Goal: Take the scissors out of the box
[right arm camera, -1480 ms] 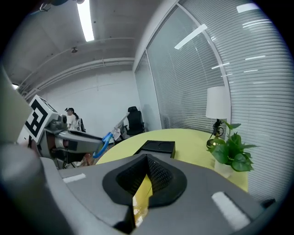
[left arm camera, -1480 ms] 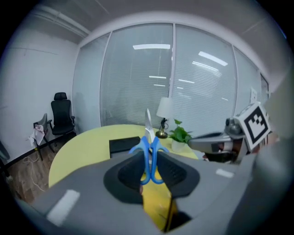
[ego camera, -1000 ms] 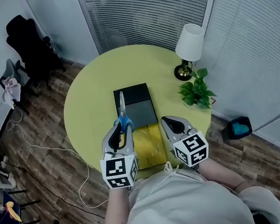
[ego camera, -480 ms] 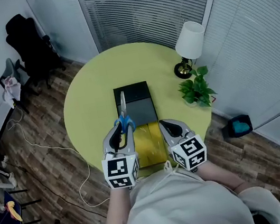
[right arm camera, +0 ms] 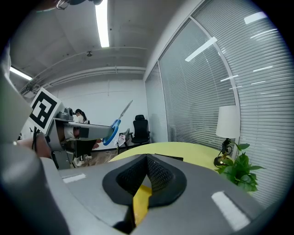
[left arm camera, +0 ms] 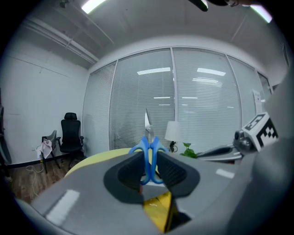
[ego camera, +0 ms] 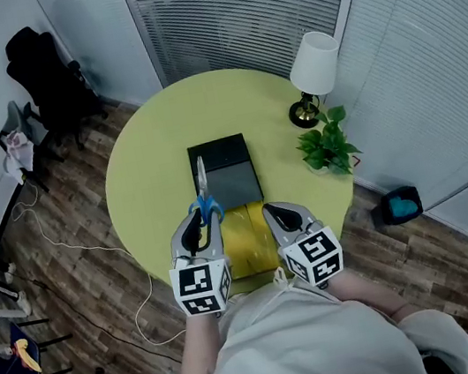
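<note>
The scissors (ego camera: 204, 197) have blue handles and steel blades that point away from me. My left gripper (ego camera: 197, 222) is shut on their handles and holds them above the near left edge of the box (ego camera: 225, 172), a black case with a yellow part (ego camera: 248, 238) close to me. In the left gripper view the blue handles (left arm camera: 148, 155) sit pinched between the pads, with the blade standing upright. My right gripper (ego camera: 273, 210) hovers over the yellow part's right side, shut with nothing in it. In the right gripper view its pads (right arm camera: 158, 174) meet, and the scissors (right arm camera: 114, 125) show at the left.
The box lies on a round yellow-green table (ego camera: 150, 169). A white lamp (ego camera: 314, 69) and a small green plant (ego camera: 328, 149) stand at the table's right edge. Black office chairs (ego camera: 44, 76) and a cable on the wooden floor are off to the left, and a teal bin (ego camera: 399, 206) is at the right.
My right gripper has edged slightly to the left, closer to the left one. The left gripper and the scissors stay as they were.
</note>
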The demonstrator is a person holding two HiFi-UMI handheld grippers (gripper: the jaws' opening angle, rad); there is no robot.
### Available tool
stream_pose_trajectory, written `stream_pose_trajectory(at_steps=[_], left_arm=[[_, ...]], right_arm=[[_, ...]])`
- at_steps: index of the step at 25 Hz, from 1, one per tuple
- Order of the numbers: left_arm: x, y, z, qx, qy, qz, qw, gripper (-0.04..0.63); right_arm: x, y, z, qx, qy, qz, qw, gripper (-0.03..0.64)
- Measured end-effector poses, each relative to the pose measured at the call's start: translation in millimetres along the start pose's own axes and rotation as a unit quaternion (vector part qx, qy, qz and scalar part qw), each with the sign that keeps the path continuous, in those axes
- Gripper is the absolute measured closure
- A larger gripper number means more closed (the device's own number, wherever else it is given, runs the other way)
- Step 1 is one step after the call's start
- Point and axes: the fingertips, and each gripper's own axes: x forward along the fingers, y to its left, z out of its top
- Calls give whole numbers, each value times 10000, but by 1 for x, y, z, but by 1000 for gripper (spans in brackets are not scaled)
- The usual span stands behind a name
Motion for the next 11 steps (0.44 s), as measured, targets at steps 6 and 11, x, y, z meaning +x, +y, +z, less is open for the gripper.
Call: stream_pose_trajectory(at_steps=[6,11], left_arm=[[1,1,-4,-14,38,-8,10000,502],[4,0,-6,23,51,-28,10000,502]], right_arm=[[1,0,-3,49,45,-13,10000,617],[4,-2,-6,67,84,-5,9999,617]])
